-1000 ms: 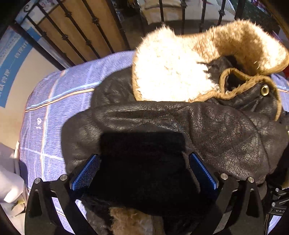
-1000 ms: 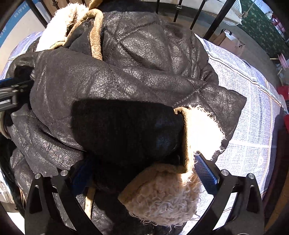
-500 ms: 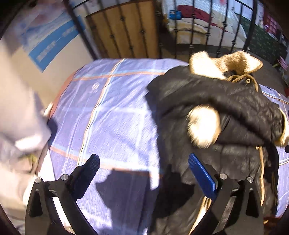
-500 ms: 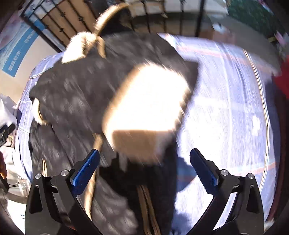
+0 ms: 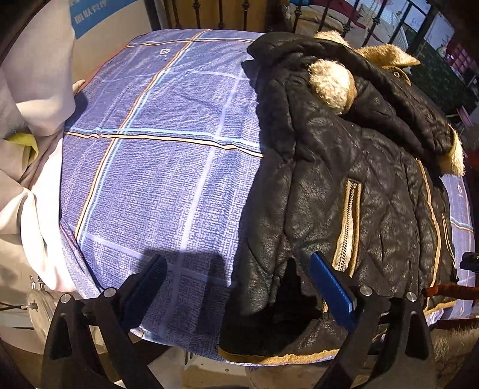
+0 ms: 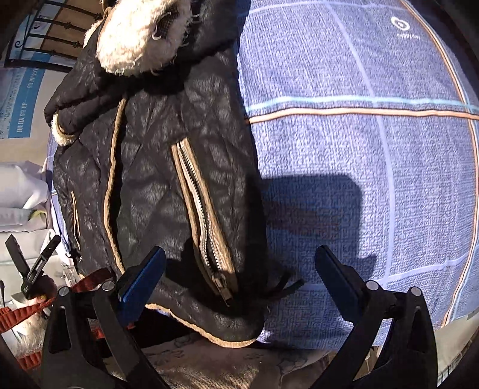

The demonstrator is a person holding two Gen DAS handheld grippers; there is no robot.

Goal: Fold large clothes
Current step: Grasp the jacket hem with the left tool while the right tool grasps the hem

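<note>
While both sets of tongs hang wide open near the edge of the bed and hold nothing, the left tongs (image 5: 236, 287) and the right tongs (image 6: 239, 275) sit just above the hem of the black jacket (image 5: 353, 179). That jacket lies folded on the blue checked bedsheet (image 5: 155, 149), its sleeves with fluffy cuffs (image 5: 330, 82) crossed over its front. Farther back stands a dark metal railing (image 5: 221, 13).

One jacket (image 5: 353, 167) with two fleece cuffs, on one checked sheet (image 5: 155, 155).
</note>
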